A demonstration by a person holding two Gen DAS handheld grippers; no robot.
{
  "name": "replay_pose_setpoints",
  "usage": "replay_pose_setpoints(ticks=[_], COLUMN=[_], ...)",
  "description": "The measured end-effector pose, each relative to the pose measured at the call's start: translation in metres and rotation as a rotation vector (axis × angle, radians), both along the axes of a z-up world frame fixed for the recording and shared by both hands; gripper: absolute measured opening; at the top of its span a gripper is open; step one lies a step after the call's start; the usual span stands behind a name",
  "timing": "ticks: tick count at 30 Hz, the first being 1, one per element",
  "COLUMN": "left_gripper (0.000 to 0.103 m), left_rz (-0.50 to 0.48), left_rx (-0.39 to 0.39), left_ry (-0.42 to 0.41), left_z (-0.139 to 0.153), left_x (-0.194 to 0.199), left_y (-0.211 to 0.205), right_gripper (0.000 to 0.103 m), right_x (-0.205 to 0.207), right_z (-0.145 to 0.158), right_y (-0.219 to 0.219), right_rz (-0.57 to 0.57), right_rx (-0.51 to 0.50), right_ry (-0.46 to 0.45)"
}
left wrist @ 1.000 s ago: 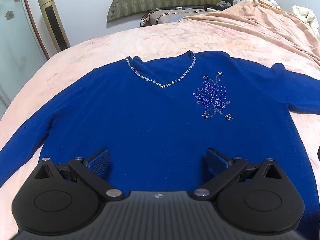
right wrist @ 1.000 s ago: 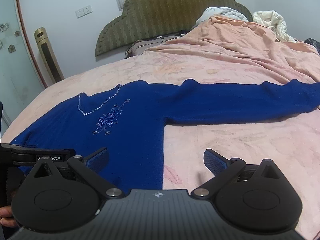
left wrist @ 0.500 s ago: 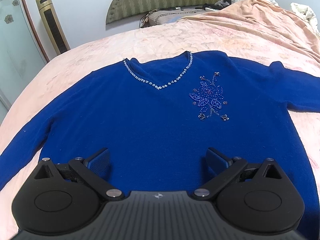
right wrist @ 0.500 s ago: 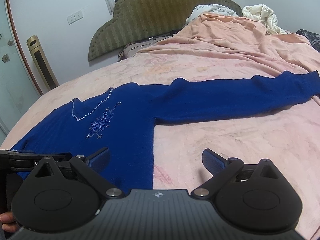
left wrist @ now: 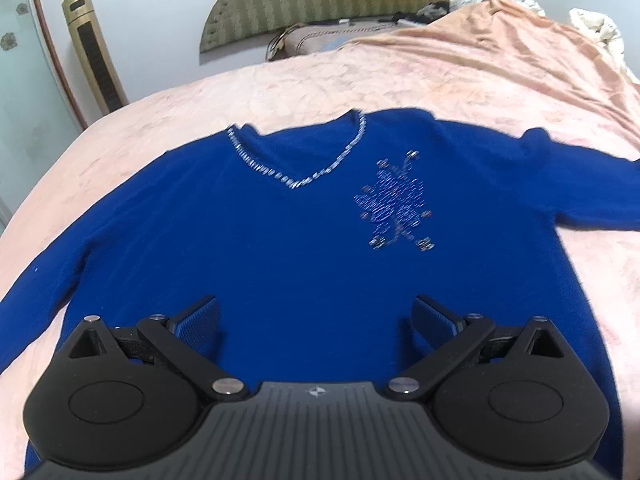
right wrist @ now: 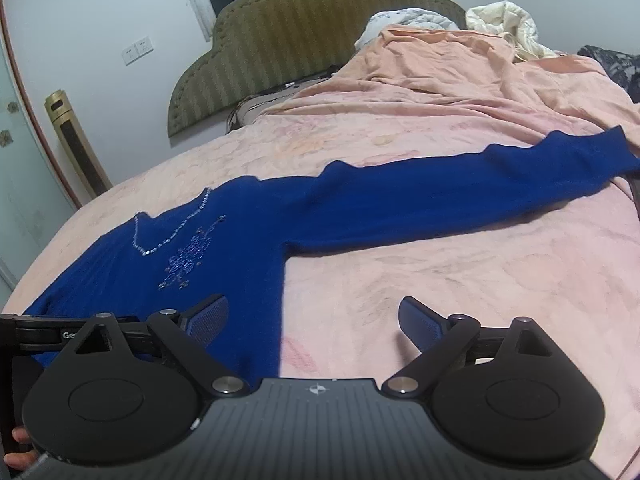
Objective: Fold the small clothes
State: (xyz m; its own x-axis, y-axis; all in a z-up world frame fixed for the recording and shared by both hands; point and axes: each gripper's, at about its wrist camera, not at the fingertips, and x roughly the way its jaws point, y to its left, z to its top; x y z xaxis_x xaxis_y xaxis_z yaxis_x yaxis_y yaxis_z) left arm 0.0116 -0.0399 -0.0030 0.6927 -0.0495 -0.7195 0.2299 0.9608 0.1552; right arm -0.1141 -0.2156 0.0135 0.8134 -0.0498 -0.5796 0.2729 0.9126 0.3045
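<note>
A royal-blue sweater (left wrist: 280,240) with a beaded V-neck and a beaded flower on the chest lies flat, front up, on a pink bedspread (left wrist: 360,84). Both sleeves are spread out sideways; the right sleeve (right wrist: 460,196) stretches far across the bed. My left gripper (left wrist: 316,320) hovers open over the sweater's lower body with nothing between its fingers. My right gripper (right wrist: 312,320) hangs over the sweater's right side edge near the hem, its jaws wide but closing slowly; no cloth is pinched between them. The left gripper's body (right wrist: 36,332) shows at the right wrist view's left edge.
A padded green headboard (right wrist: 304,36) and pillows stand at the far end. A rumpled peach blanket (right wrist: 480,72) and white bedding (right wrist: 504,24) pile at the far right. A gold tower fan (left wrist: 94,60) stands by the wall on the left.
The right gripper has drifted and rolled a little, so the sweater sits further left in its view and its jaws have narrowed slightly. The left gripper has barely moved.
</note>
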Motion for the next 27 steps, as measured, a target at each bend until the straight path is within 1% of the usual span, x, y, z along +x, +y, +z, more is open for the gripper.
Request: replay_pose_setpoints(ticks=[3,6,10,12,14,17,19,20,21,23,25,26,27], left_gripper=[0.103,0.103,0.103,0.103,0.103,0.103,0.103,0.103,0.103,0.103,0.103,0.103,0.103], left_rz=[-0.016,-0.029,-0.027,-0.031,-0.032,-0.034,-0.032,-0.03,-0.029,-0.024,-0.02,-0.018,-0.016], left_rx=[0.008,0.022,0.019,0.011,0.015,0.024,0.033,0.04,0.047,0.061,0.067,0.069,0.07], left_ry=[-0.01,0.0,0.017,0.028,0.03,0.033,0.034,0.035,0.035,0.034,0.037,0.04,0.043], left_z=[0.0,-0.001,-0.003,-0.003,-0.004,-0.005,-0.006,-0.007,-0.008,-0.009,-0.01,-0.011,-0.011], left_x=[-0.001,0.0,0.004,0.005,0.005,0.006,0.007,0.007,0.008,0.01,0.011,0.012,0.013], left_y=[-0.006,-0.008,-0.007,-0.007,-0.007,-0.008,-0.009,-0.009,-0.008,-0.009,-0.008,-0.007,-0.006], right_gripper=[0.093,0.093,0.093,0.093,0.091,0.086,0.082,0.08,0.075,0.07,0.06,0.057,0.052], right_x=[-0.003,-0.008,-0.021,-0.027,-0.03,-0.029,-0.025,-0.024,-0.021,-0.018,-0.013,-0.012,-0.007], right_z=[-0.001,-0.003,-0.009,-0.013,-0.019,-0.029,-0.036,-0.039,-0.039,-0.042,-0.045,-0.047,-0.048], right_y=[-0.015,-0.043,-0.101,-0.135,-0.166,-0.206,-0.227,-0.235,-0.242,-0.258,-0.272,-0.278,-0.285], right_rz=[-0.038,-0.109,-0.263,-0.359,-0.442,-0.517,-0.549,-0.562,-0.578,-0.605,-0.626,-0.638,-0.646], right_rx=[0.003,0.026,0.095,0.13,0.174,0.236,0.282,0.29,0.289,0.312,0.338,0.35,0.365], right_ry=[-0.01,-0.021,-0.047,-0.063,-0.078,-0.098,-0.113,-0.131,-0.142,-0.178,-0.21,-0.221,-0.231])
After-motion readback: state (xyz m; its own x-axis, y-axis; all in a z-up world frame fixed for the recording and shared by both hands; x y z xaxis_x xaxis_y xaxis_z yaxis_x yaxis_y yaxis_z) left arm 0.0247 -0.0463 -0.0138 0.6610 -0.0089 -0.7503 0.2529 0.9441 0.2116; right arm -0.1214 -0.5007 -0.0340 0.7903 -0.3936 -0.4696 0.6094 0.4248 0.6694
